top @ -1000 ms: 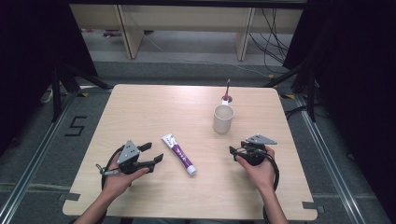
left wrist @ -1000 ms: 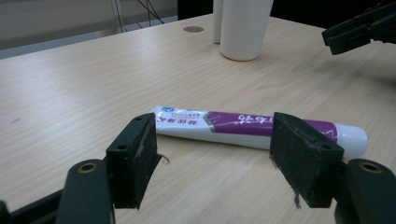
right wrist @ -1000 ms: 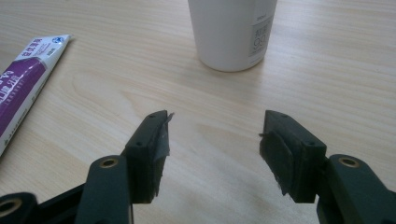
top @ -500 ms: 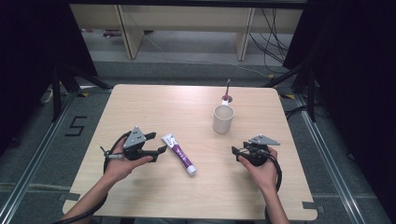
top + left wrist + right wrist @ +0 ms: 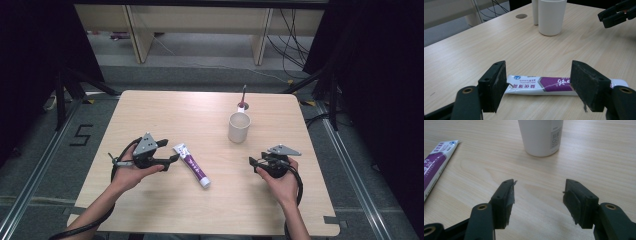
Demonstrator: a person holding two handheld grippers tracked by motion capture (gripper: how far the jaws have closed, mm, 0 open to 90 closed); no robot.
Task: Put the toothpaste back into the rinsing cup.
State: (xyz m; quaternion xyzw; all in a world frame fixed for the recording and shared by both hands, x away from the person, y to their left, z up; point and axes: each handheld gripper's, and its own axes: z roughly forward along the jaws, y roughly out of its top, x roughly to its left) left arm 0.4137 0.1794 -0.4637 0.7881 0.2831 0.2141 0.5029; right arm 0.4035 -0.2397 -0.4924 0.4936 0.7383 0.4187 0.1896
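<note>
The toothpaste tube [image 5: 436, 167] is cut off by the right gripper view's left edge; the cup [image 5: 541, 136] loses its top.

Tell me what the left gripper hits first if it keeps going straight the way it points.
Most likely the toothpaste tube: it lies crosswise on the table just beyond the open left gripper, spanning the gap between the jaws. The white cup stands well beyond it.

Toothpaste tube [image 5: 190, 164] lies on table [image 5: 165, 115], left of centre. Cup [image 5: 238, 127] stands behind and right of it. Toothbrush holder [image 5: 243, 100] just behind cup.
</note>
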